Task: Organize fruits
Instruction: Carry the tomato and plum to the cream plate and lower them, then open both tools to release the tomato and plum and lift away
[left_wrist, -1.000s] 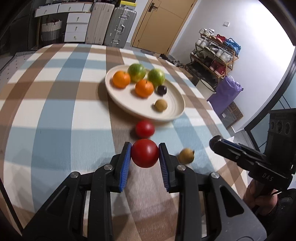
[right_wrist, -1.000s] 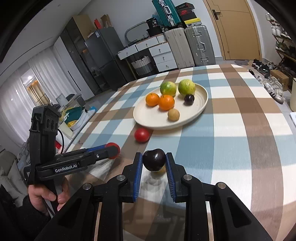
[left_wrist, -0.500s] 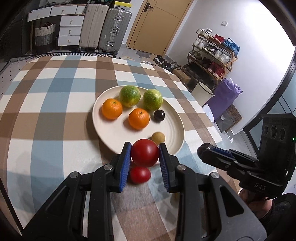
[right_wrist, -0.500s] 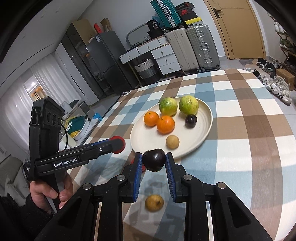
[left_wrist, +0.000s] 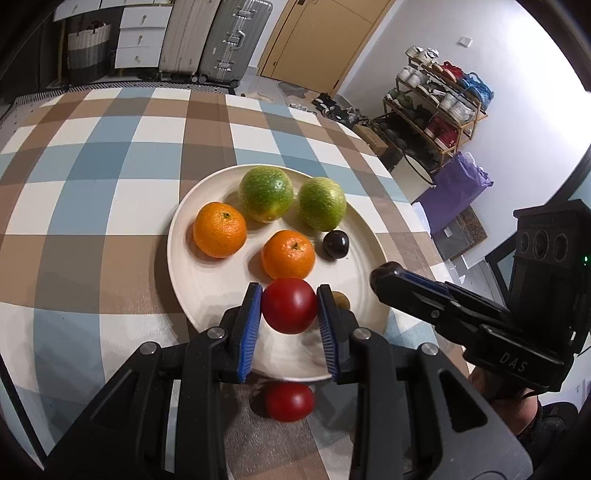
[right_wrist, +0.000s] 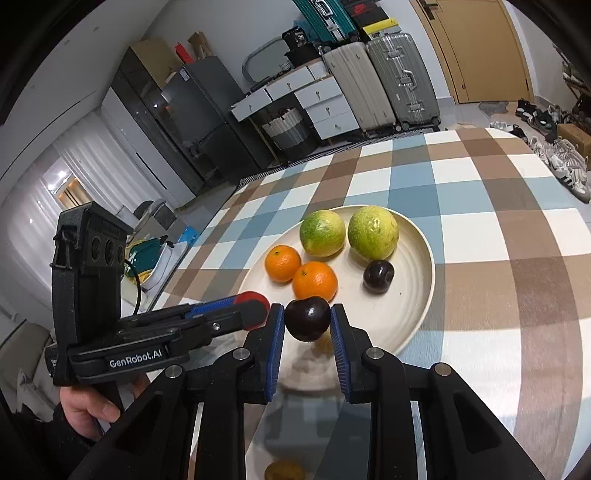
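My left gripper is shut on a red tomato, held over the near part of the cream plate. On the plate lie two oranges, two green citrus fruits, a dark plum and a small brown fruit. A second red tomato rests on the cloth just below the plate's rim. My right gripper is shut on a dark plum above the plate's near edge. Another small brown fruit lies on the cloth under that gripper.
The table wears a blue, brown and white checked cloth. The right gripper's body reaches in from the right of the plate; the left one comes from the left, held by a hand. Suitcases, drawers and a shoe rack stand beyond the table.
Both grippers have carried their fruit forward from over the bare cloth to over the plate's near part. The loose tomato and brown fruit stayed on the cloth, behind the fingertips.
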